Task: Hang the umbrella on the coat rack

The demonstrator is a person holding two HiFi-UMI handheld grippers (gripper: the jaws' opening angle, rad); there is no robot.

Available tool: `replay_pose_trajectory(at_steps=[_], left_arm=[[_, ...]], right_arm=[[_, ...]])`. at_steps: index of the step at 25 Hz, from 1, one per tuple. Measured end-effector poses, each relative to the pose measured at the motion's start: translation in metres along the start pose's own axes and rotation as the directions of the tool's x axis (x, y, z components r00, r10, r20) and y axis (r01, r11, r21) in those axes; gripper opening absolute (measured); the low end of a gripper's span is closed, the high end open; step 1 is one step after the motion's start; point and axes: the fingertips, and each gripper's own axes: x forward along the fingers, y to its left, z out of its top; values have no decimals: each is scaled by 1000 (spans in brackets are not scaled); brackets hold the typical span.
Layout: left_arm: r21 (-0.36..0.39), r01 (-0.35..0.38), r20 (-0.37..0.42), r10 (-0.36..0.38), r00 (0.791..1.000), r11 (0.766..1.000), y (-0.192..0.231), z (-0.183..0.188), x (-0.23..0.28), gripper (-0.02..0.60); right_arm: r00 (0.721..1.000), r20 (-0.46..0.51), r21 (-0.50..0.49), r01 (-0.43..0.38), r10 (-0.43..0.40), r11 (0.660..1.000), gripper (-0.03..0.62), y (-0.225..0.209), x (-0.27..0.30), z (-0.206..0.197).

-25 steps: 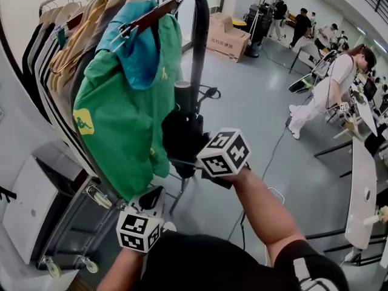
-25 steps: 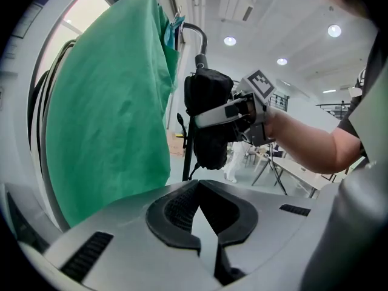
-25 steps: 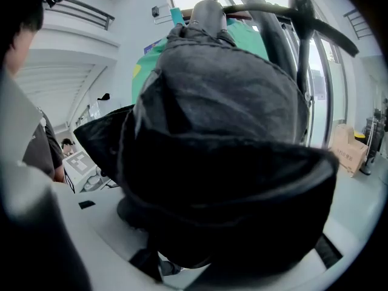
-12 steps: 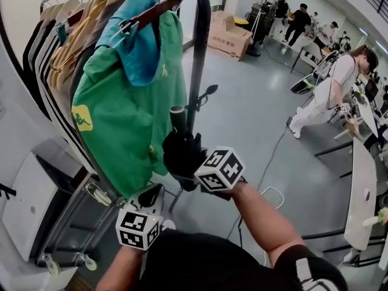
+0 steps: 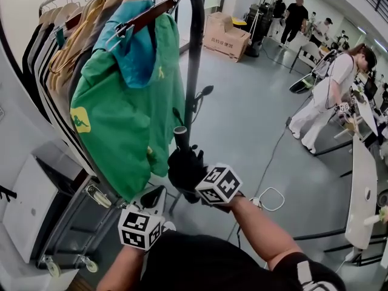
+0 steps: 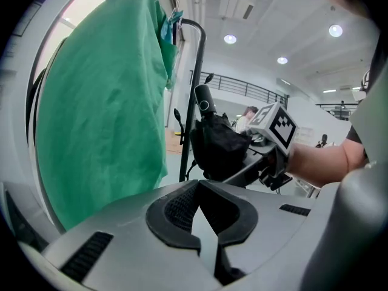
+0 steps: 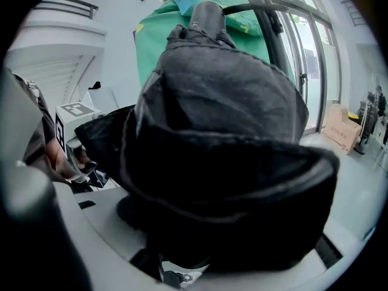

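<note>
black umbrella (image 5: 183, 162) clamped in right tool (image 5: 195, 182); left tool (image 6: 197, 188) closed, empty. risk: bulky fabric slipping from grip before reaching coat rack (image 5: 195, 53).

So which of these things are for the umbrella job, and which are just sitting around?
For the job:
the black umbrella
the coat rack

Just around:
the green jacket on its hanger
the cardboard box
the cable on the floor
</note>
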Motion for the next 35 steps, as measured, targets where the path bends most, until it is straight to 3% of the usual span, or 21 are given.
replay_pose_trajectory(at_steps=[15, 26, 35], left_arm=[[-9, -3, -10, 3, 1000, 1000, 2, -3, 6, 15], [-19, -15, -13, 15, 1000, 1000, 7, -5, 4, 15], [-23, -23, -16, 23, 1000, 999, 13, -6, 1, 15]], right_arm=[[998, -34, 120, 66, -62, 991, 238, -27, 25, -58], [962, -1, 152, 270, -273, 951, 238, -77, 47, -60], [939, -6, 145, 342, -345, 929, 251, -113, 58, -60]])
